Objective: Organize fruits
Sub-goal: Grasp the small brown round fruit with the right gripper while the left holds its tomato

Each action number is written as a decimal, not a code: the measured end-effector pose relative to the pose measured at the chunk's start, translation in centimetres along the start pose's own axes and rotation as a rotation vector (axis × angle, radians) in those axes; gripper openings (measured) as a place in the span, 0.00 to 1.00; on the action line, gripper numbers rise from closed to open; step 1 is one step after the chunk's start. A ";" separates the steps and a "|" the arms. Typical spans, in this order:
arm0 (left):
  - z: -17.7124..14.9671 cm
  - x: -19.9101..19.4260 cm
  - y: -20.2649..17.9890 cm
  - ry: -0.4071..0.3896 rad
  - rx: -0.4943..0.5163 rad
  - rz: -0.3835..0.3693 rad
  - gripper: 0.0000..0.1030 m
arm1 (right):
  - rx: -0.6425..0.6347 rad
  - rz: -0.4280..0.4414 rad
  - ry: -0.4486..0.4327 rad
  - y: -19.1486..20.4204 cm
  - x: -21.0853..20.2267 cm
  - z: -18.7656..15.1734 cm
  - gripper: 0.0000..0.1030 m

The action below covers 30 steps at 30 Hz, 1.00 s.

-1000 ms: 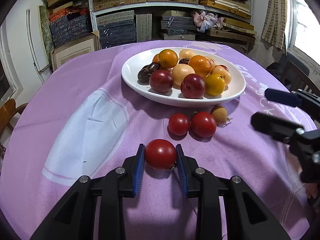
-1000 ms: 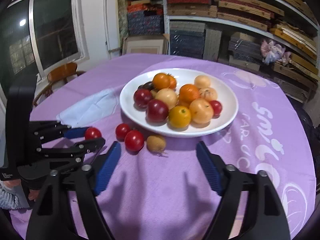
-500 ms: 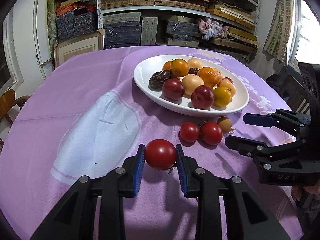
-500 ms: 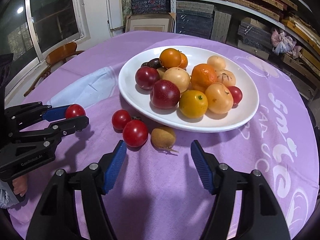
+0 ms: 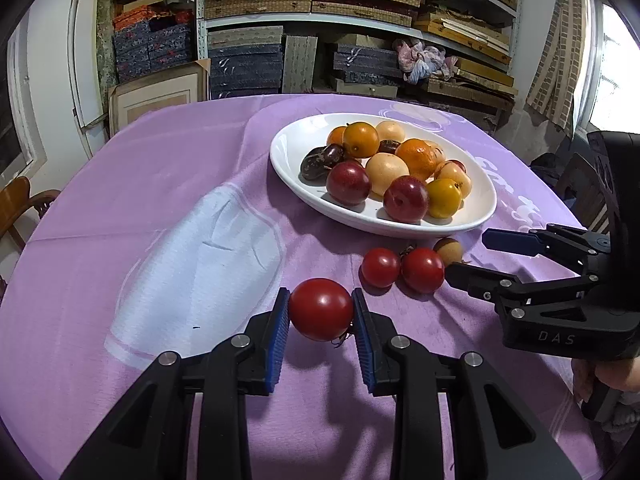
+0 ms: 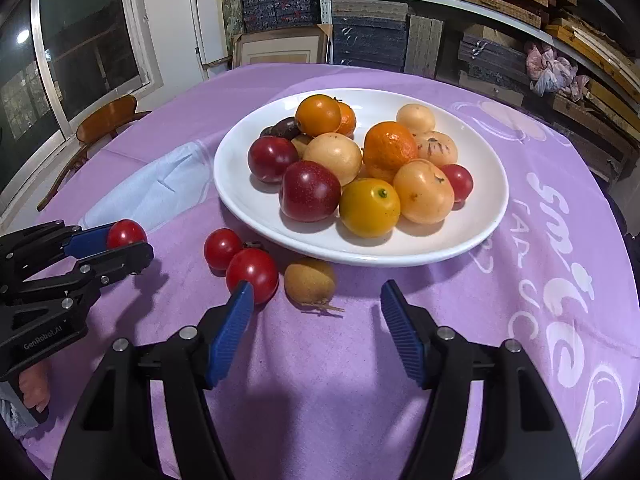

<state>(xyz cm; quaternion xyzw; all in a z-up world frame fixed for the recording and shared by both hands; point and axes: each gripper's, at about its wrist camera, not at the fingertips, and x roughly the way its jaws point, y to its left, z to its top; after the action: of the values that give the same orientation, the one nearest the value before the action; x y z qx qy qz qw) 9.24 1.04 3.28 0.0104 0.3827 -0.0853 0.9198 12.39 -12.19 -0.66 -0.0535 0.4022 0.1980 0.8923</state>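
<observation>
- The left gripper pinches a glossy round red tomato between its blue pads, above the purple cloth.
- The right gripper has its jaws spread and empty; a small round brown fruit lies just ahead between them, a red tomato at its left pad, and the white oval plate beyond.

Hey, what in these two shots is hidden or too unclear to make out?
- Left wrist view: one dark fruit in the white plate is mostly covered by neighbouring fruit.
- Right wrist view: the red tomato in the left gripper is partly covered by the lower finger.
</observation>
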 end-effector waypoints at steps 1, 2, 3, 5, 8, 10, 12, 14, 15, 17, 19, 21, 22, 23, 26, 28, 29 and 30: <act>0.1 -0.1 0.0 0.000 -0.002 0.001 0.30 | -0.001 -0.010 -0.005 0.1 0.0 0.2 0.63; 0.0 -0.1 0.1 0.000 -0.005 0.000 0.30 | -0.002 -0.023 -0.008 0.1 0.0 0.2 0.63; 0.1 -0.1 0.2 0.000 -0.008 -0.001 0.30 | 0.001 -0.036 -0.011 0.1 0.0 0.4 0.63; 0.1 -0.1 0.3 0.002 -0.011 -0.002 0.30 | 0.018 -0.038 -0.007 -0.2 0.1 0.5 0.63; 0.2 -0.1 0.4 0.001 -0.014 -0.003 0.30 | 0.037 -0.053 0.000 -0.9 0.1 0.2 0.63; 0.2 -0.1 0.4 0.002 -0.015 -0.004 0.30 | 0.058 -0.059 0.008 -1.4 0.3 0.1 0.62; 0.2 -0.1 0.4 0.003 -0.013 -0.005 0.30 | 0.072 -0.042 0.017 -1.5 0.5 0.2 0.57; 0.1 -0.1 0.3 0.006 -0.010 -0.005 0.30 | 0.052 -0.027 0.023 -0.8 0.8 0.6 0.48; 0.1 -0.1 0.3 0.006 -0.010 -0.004 0.30 | 0.040 -0.024 0.026 -0.4 1.0 0.7 0.44; 0.2 0.0 0.4 0.007 -0.012 -0.003 0.30 | 0.030 -0.007 0.038 0.2 1.4 1.0 0.43; 0.1 0.0 0.4 0.009 -0.015 -0.005 0.30 | 0.032 0.004 0.043 0.4 1.8 1.0 0.43; 0.1 0.0 0.4 0.011 -0.016 -0.006 0.30 | 0.027 0.000 0.046 0.8 2.1 1.0 0.43; 0.1 0.0 0.4 0.012 -0.015 -0.006 0.30 | 0.026 0.003 0.047 0.8 2.2 1.0 0.42; 0.1 0.0 0.4 0.013 -0.014 -0.006 0.30 | 0.024 0.009 0.052 0.9 2.3 1.0 0.38; 0.1 0.1 0.4 0.015 -0.016 -0.007 0.30 | 0.017 0.014 0.063 1.1 2.5 0.7 0.31; 0.0 0.2 0.4 0.018 -0.017 -0.008 0.30 | 0.017 0.014 0.061 1.1 2.5 0.5 0.30; 0.0 0.2 0.4 0.019 -0.017 -0.009 0.30 | 0.020 0.015 0.060 1.0 2.5 0.4 0.28; 0.0 0.2 0.4 0.020 -0.017 -0.010 0.30 | 0.022 0.019 0.056 0.9 2.4 0.3 0.28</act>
<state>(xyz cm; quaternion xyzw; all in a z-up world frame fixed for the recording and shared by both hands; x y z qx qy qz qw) 9.45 1.41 3.12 0.0014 0.3926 -0.0867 0.9156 13.64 -10.56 -2.16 -0.0453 0.4299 0.2002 0.8792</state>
